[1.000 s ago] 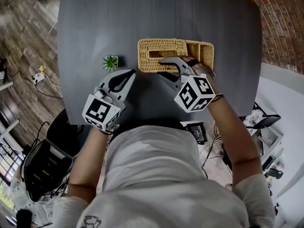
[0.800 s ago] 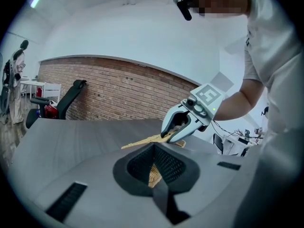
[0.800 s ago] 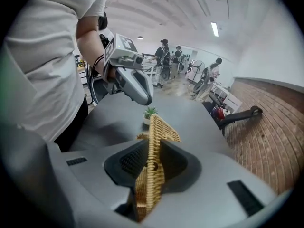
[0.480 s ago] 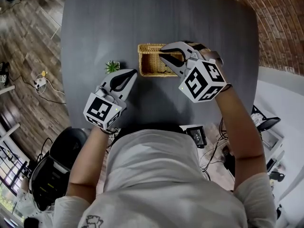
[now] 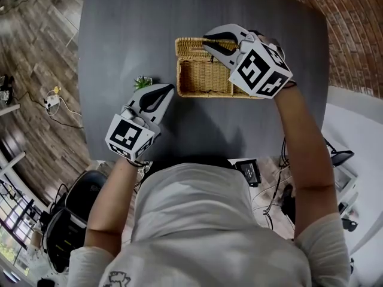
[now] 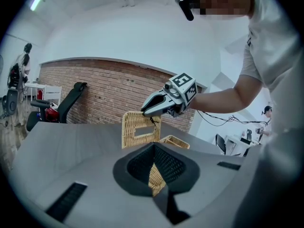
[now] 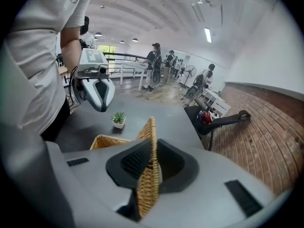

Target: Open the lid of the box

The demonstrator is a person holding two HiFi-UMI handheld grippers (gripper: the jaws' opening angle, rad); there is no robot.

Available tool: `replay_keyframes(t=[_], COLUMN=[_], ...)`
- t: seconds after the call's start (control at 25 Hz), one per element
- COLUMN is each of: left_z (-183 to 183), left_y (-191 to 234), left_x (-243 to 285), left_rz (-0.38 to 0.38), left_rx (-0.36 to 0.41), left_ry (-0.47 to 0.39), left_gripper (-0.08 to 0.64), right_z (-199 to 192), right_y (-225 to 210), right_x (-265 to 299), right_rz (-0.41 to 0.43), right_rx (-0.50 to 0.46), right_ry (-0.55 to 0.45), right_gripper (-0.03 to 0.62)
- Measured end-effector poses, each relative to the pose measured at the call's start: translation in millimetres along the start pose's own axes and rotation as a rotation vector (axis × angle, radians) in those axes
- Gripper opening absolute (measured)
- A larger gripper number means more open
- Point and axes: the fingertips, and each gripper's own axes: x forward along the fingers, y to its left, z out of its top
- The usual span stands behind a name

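Note:
A wicker box stands on the dark table. Its lid is swung up to near upright on the far side. My right gripper is shut on the lid's free edge, and in the right gripper view the woven lid runs between the pads. Its jaws have just been closing, with the lid between them. My left gripper lies at the box's near left corner. A strip of wicker sits between its pads. The left gripper view shows the raised lid and the right gripper above it.
A small potted plant stands on the table just left of the box, close to the left gripper. The person's body is at the table's near edge. Past the table's right side runs a brick wall.
The right gripper has risen and moved away from the person with the lid's edge. The lid has swung from flat to upright, baring the box's inside. The left gripper has stayed put.

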Motion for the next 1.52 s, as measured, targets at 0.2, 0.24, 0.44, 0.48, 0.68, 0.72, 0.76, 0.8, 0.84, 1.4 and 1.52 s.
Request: replay_keyframes(t=[0.2, 0.24, 0.44, 0.48, 0.68, 0.72, 0.76, 0.8, 0.84, 1.4, 1.52], left_z=[-3, -3, -3, -3, -4, -4, -4, -4, -3, 14, 14], left_y=[-1, -1, -5, -4, -2, -3, -3, -4, -4, -21, -26], left_x=[4, 4, 6, 6, 2, 1, 1, -1, -4, -44, -57], left_rz=[0.001, 0.002, 0.009, 0.012, 0.029, 0.031, 0.032, 0.032, 0.032, 0.026, 0.011], left_rx=[-0.006, -0.007, -0.006, -0.007, -0.009, -0.009, -0.009, -0.008, -0.007, 0.059, 0.082], left_ry=[0.007, 0.007, 0.007, 0.008, 0.005, 0.005, 0.004, 0.004, 0.004, -0.017, -0.025], left_gripper=[0.011, 0.011, 0.011, 0.011, 0.011, 0.011, 0.011, 0.011, 0.011, 0.011, 0.011], right_z=[-2, -2, -9, -11, -11, -11, -11, -10, -10, 14, 16], right_y=[-20, -23, -33, -35, -36, -36, -35, -35, -35, 3, 36], right_x=[11, 13, 20, 21, 23, 22, 22, 22, 23, -19, -24], right_rz=[0.0, 0.001, -0.004, -0.004, -0.002, -0.001, -0.002, -0.009, -0.02, -0.156, -0.17], right_rx=[0.031, 0.039, 0.053, 0.054, 0.052, 0.051, 0.048, 0.041, 0.032, 0.144, 0.174], right_ry=[-0.014, -0.019, -0.018, -0.016, -0.013, -0.014, -0.011, -0.005, 0.004, -0.077, -0.094], right_gripper=[0.051, 0.051, 0.055, 0.055, 0.057, 0.057, 0.057, 0.06, 0.061, 0.164, 0.164])
